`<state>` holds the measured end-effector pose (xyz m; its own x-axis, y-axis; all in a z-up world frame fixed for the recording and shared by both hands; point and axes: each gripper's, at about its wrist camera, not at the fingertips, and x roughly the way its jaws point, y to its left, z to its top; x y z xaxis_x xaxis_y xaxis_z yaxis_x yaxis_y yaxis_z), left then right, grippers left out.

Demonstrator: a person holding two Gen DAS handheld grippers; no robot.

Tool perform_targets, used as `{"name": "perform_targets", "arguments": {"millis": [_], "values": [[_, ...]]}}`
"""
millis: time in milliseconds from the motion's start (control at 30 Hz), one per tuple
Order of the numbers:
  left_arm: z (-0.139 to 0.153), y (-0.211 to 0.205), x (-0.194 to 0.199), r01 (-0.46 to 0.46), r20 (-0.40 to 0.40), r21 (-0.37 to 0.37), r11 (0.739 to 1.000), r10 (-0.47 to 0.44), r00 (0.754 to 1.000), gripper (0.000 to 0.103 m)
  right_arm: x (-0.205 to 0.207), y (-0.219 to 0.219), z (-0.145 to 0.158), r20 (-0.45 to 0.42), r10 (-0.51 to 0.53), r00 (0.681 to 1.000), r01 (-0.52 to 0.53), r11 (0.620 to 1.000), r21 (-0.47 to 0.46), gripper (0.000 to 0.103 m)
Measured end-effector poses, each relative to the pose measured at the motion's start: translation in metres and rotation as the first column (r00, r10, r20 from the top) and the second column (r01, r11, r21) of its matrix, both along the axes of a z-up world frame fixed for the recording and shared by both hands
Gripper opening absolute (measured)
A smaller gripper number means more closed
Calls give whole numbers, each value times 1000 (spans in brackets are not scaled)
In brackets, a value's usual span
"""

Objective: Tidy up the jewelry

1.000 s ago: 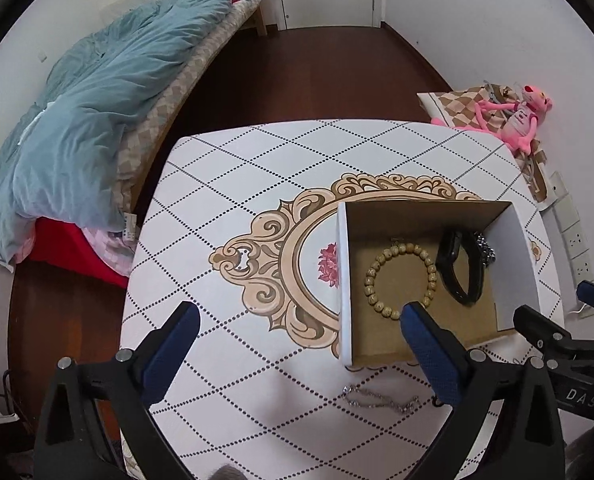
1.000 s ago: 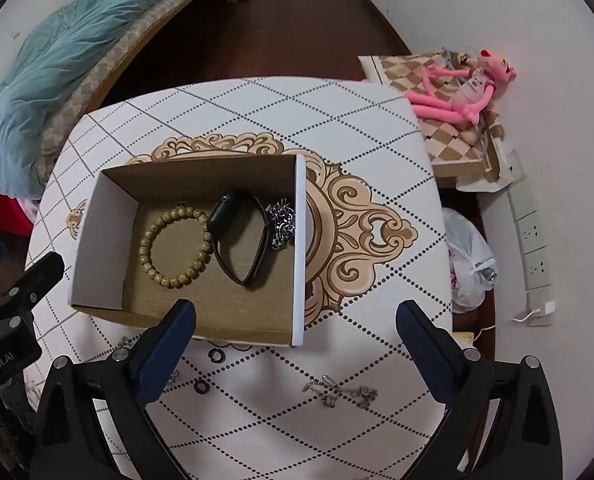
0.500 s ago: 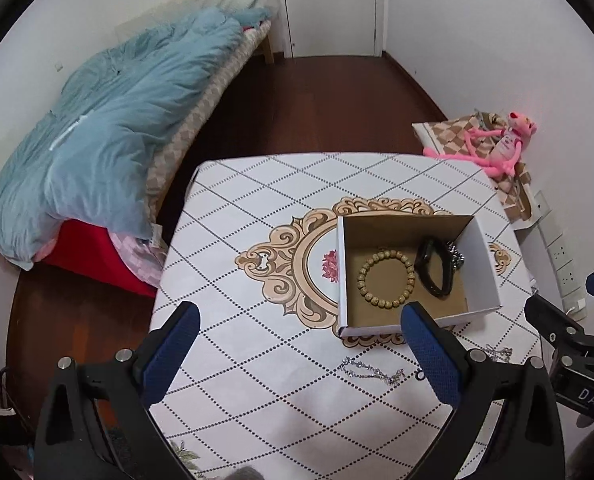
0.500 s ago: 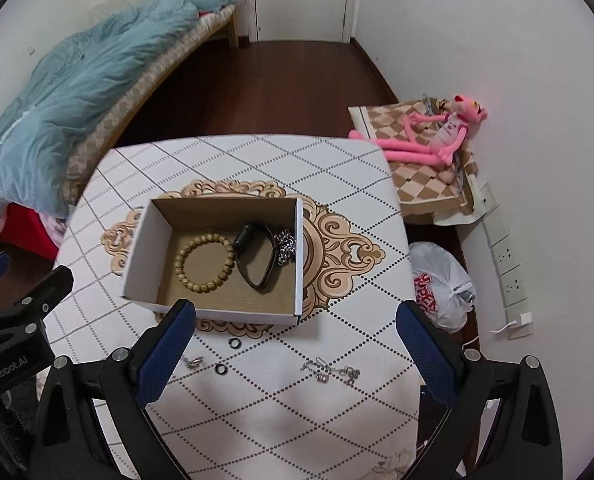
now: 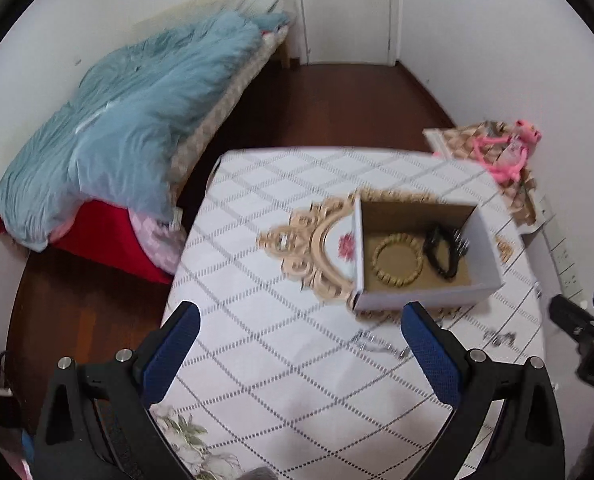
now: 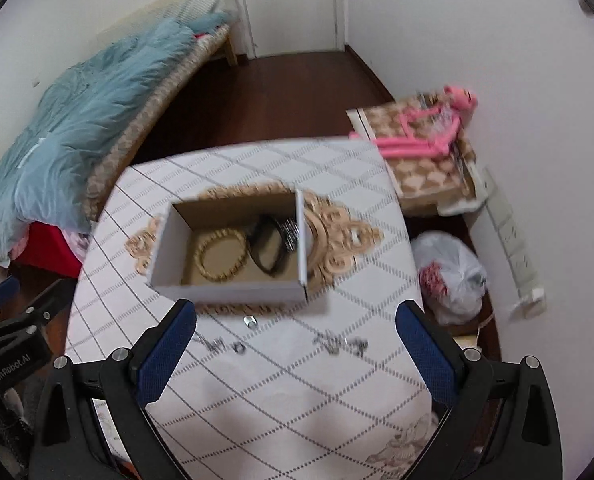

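An open cardboard box (image 5: 425, 298) (image 6: 233, 292) sits on the patterned table (image 5: 281, 360) (image 6: 297, 392). It holds a wooden bead bracelet (image 5: 397, 258) (image 6: 220, 258), a black band (image 5: 439, 248) (image 6: 265, 246) and a silver chain (image 6: 291, 232). A silver chain (image 5: 377, 342) lies on the table before the box. Small rings (image 6: 250, 321) and earrings (image 6: 343, 345) also lie there. My left gripper (image 5: 301, 354) and right gripper (image 6: 295, 354) are both open and empty, high above the table's near edge.
A bed with a blue duvet (image 5: 129, 128) stands at the left. A pink plush toy (image 6: 429, 128) lies on a checked cushion at the right. A white plastic bag (image 6: 453, 276) sits on the floor by wall sockets.
Both grippers have pulled up and back from the table. The box looks smaller and farther away. Both stay open and empty.
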<state>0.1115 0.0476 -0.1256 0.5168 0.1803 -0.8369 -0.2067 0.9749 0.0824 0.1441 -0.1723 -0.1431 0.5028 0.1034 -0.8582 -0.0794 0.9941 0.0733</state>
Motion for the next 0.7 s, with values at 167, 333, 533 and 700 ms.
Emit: {"name": "perform_targets", "arguments": {"millis": [167,333,533,700], "values": [[-48,-2,-8,-25,-72,28,999,27,997,103,-15,-19,-52,-53,-49,997,53,996,66,88],[-91,-1,-14,-39,-156,42,998,45,987,103,-21,-41,-103,-98,-135,986,141,989,52,63],[-121,-3,-23,-57,-220,24,998,60,974,103,-11,-79,-148,-83,-221,972,228,970,84,63],[-129,-7,-22,-37,-242,24,999,42,969,103,1,-72,-156,-35,-174,984,176,981,76,68]]}}
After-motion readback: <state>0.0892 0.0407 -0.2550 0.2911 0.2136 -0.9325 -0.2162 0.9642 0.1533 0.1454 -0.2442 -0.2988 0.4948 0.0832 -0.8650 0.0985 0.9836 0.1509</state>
